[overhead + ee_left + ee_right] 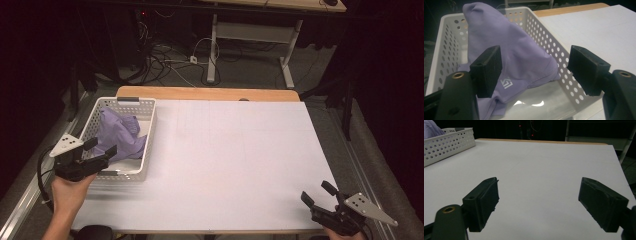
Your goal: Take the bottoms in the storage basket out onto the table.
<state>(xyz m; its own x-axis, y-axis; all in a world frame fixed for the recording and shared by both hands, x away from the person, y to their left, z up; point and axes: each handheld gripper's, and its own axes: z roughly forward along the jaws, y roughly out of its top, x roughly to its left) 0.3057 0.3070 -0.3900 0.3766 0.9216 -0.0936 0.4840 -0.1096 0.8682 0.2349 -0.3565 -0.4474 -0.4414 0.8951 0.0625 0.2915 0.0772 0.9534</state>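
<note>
A white perforated basket stands at the table's left side, and a crumpled lilac garment with a small white logo lies in it. My left gripper hovers at the basket's near end with its jaws apart; the lilac garment lies beyond the jaws and neither pad touches it. The basket wall runs behind the cloth. At the table's near right corner my right gripper stands open over bare white tabletop, and in its own view nothing lies between its black pads.
The white table surface stretches between the basket and the right gripper, with a wooden edge at the far side. Beyond it stand a desk frame and cables on the floor. The basket shows far left in the right gripper view.
</note>
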